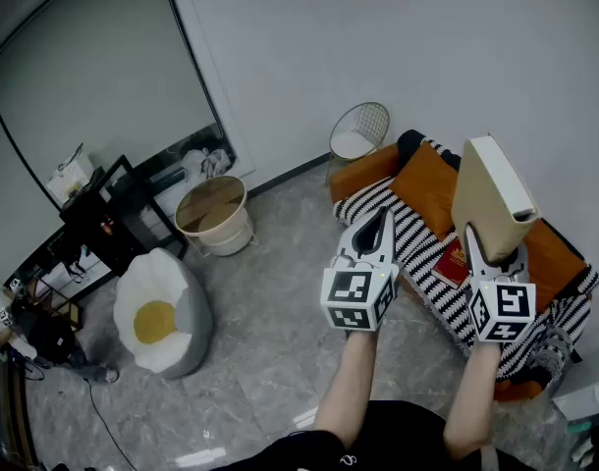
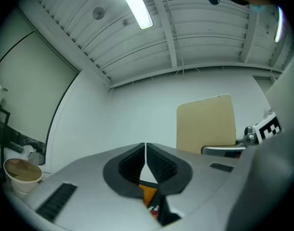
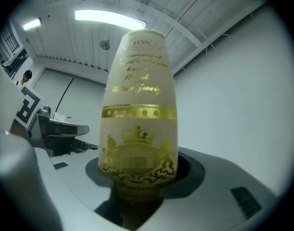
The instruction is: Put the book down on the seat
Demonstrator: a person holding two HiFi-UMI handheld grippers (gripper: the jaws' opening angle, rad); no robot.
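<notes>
**Book [image 1: 491, 196], cream hardback, upright in right gripper [image 1: 496, 250] above sofa**

Head view: the right gripper, at the right of the frame, clamps the lower end of the cream book, which stands nearly upright with its top tilted slightly toward the upper right. The book is lifted clear of the orange sofa seat with a black-and-white striped throw [image 1: 417, 241], which lies behind and below it. A small red book [image 1: 451, 263] lies flat on the striped throw, just left of the right gripper. The left gripper [image 1: 381, 219], at frame centre, has its jaws together and holds nothing. At the upper middle a white wire basket [image 1: 359, 130] stands beside the sofa's end. A round cream tub with a wooden top [image 1: 213, 214] sits on the grey floor left of centre, and a fried-egg-shaped beanbag [image 1: 158, 312] sits at the lower left.

Left gripper view: the two ribbed black pads meet at the tips, with nothing between them. The cream book's flat cover shows at the right of the frame, the right gripper's metal beneath it. A long ceiling light [image 2: 135, 6] runs across the top.

Right gripper view: the book's spine, with gold script, a gold band and a crown emblem, fills the centre. Its lower end sits down between the jaws, which press on it from both sides.
</notes>
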